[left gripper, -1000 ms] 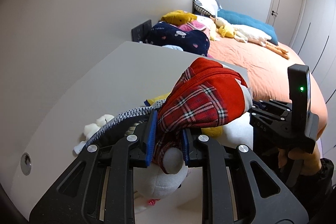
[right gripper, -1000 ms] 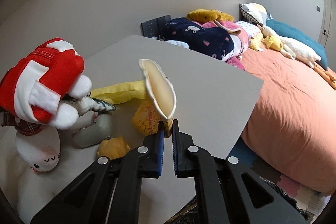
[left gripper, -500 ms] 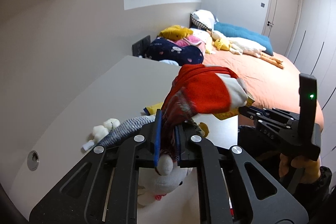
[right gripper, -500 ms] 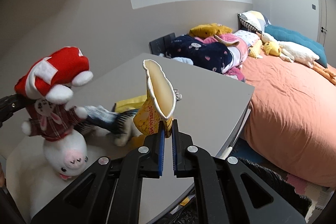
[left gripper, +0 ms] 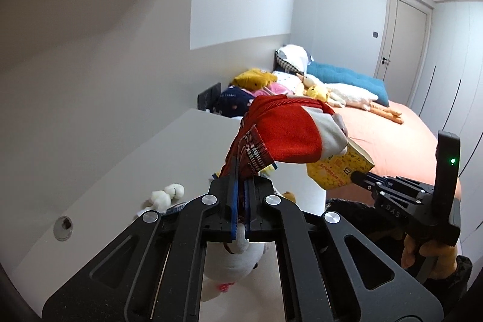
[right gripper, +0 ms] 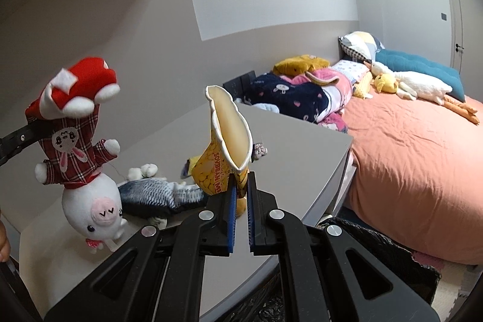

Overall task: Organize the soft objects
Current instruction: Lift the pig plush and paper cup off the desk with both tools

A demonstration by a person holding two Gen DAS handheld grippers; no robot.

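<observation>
A plush pig (right gripper: 90, 207) in a red plaid shirt and red trousers (left gripper: 286, 135) hangs head down above the grey table (right gripper: 302, 147). My left gripper (left gripper: 241, 192) has its jaws closing tight on the plaid shirt; its fingers (right gripper: 18, 138) enter the right wrist view from the left. The right gripper (right gripper: 240, 186) is shut on the bottom edge of a yellow soybean-milk plush carton (right gripper: 223, 153), held upright over the table. In the left wrist view that carton (left gripper: 335, 174) and the right gripper (left gripper: 359, 178) sit just right of the pig's trousers.
A grey fish plush (right gripper: 151, 195) and a small white plush (right gripper: 145, 169) lie on the table. The table has a round cable hole (left gripper: 62, 227). A bed with an orange sheet (right gripper: 407, 156) holds several plush toys and pillows. A black bag (right gripper: 377, 255) lies below the table's edge.
Both grippers have risen with their toys. The pig has left the tabletop and hangs free. The left jaws have narrowed on the plaid shirt. The carton is higher above the table.
</observation>
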